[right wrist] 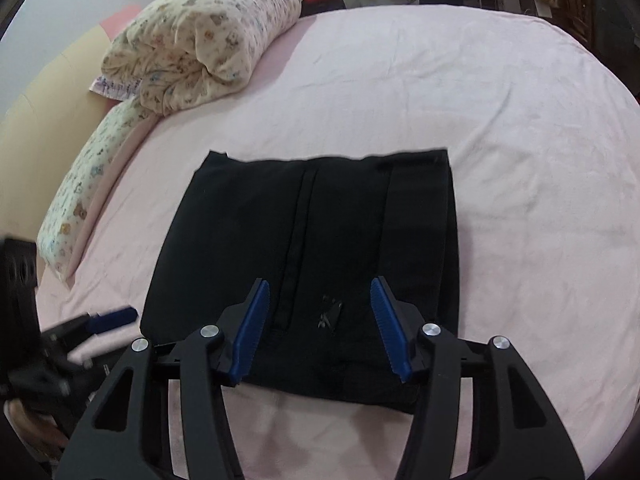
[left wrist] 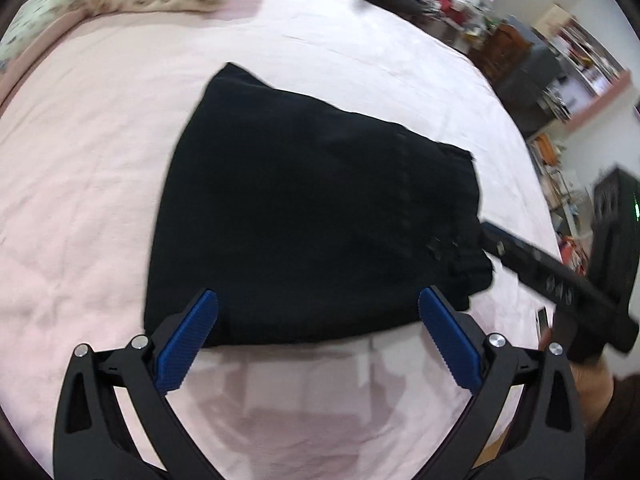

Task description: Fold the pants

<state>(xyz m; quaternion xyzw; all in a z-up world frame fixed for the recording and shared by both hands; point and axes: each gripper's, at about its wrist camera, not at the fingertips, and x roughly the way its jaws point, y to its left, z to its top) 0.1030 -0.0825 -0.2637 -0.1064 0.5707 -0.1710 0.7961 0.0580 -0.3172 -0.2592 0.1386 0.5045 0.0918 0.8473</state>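
The black pants lie folded into a flat, roughly square stack on the pink bed sheet. They also show in the right wrist view, with a small logo near the near edge. My left gripper is open and empty, just above the near edge of the stack. My right gripper is open and empty over the near edge too. The right gripper also shows in the left wrist view at the stack's right side. The left gripper shows in the right wrist view at the stack's left corner.
A rolled floral duvet and a floral pillow lie at the bed's far left. Cluttered shelves and furniture stand beyond the bed's right edge. Pink sheet surrounds the stack on all sides.
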